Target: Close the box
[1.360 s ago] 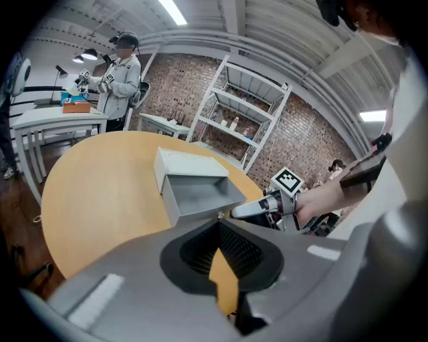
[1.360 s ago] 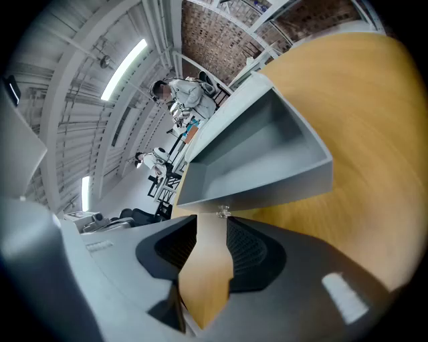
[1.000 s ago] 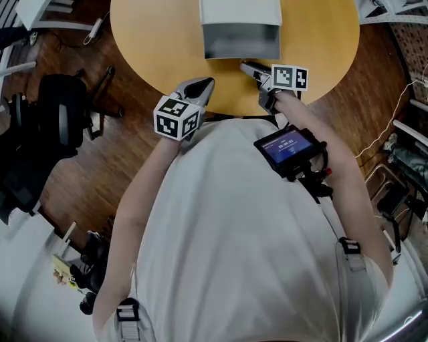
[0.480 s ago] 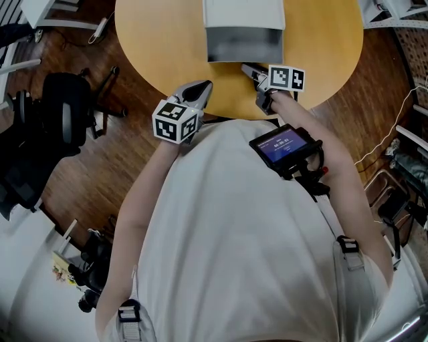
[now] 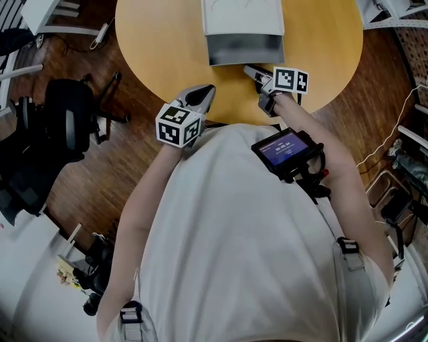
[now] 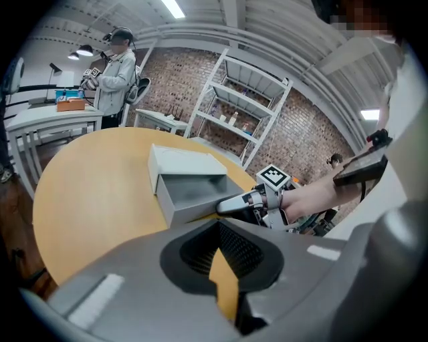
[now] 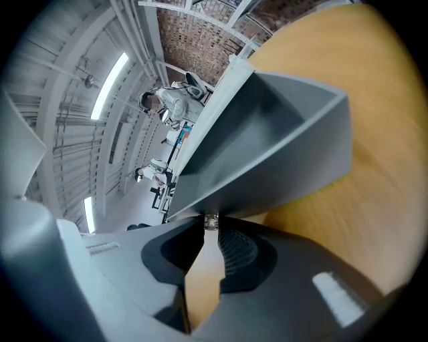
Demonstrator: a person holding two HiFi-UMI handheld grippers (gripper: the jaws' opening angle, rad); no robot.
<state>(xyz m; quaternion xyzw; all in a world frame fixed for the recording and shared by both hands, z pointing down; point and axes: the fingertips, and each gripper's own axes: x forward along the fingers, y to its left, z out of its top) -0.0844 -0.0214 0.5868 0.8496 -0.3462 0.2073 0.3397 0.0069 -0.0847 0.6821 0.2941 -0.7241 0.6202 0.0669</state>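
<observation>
Box: top centre, drawer pulled out.
Right tool: at drawer front, pinching its small knob.
Left tool: lower left of box, jaws together, empty.

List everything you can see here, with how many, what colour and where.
table: 1, yellow-brown, round, top of the head view
box: 1, grey, on the table's far side, with its drawer pulled out towards the person
metal knob: 1, silvery, small, at the drawer's front
office chair: 1, black, left of the table
floor: 1, brown wood, around the table
shelving unit: 1, white, background
other person: 1, pale jacket, beside a white desk
screen device: 1, black with a blue screen, on the right arm
left gripper: 1, grey, fingers together, empty, over the table's near edge
right gripper: 1, grey, fingers closed on the metal knob
</observation>
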